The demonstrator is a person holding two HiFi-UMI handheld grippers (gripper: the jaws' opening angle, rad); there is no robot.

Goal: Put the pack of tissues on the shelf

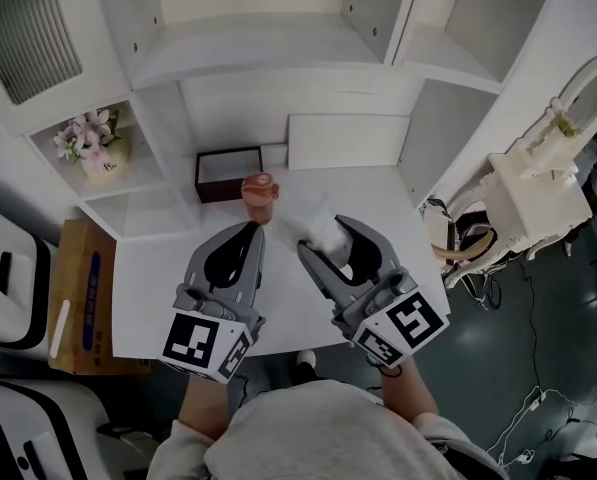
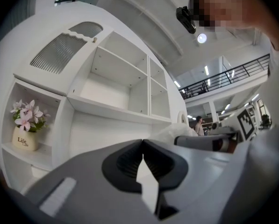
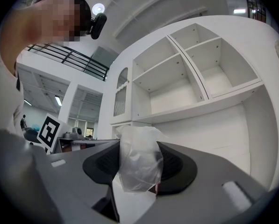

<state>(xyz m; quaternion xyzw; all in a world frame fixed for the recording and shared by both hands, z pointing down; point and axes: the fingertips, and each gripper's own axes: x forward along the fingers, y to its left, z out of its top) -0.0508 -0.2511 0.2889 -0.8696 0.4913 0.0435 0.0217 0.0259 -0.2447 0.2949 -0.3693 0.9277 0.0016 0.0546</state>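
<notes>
The pack of tissues, a soft white bundle in clear wrap, hangs above the white table. My right gripper is shut on it. In the right gripper view the pack bulges out between the dark pads, and the right gripper points at the white shelf unit. To its left, my left gripper is shut with nothing in it. In the left gripper view the tips of the left gripper meet, and the pack shows at the right. The shelf unit stands behind the table with open compartments.
A pink lidded cup and a dark box stand at the table's back, just ahead of the grippers. A flower pot fills a left compartment. A cardboard box lies to the left, an ornate white chair to the right.
</notes>
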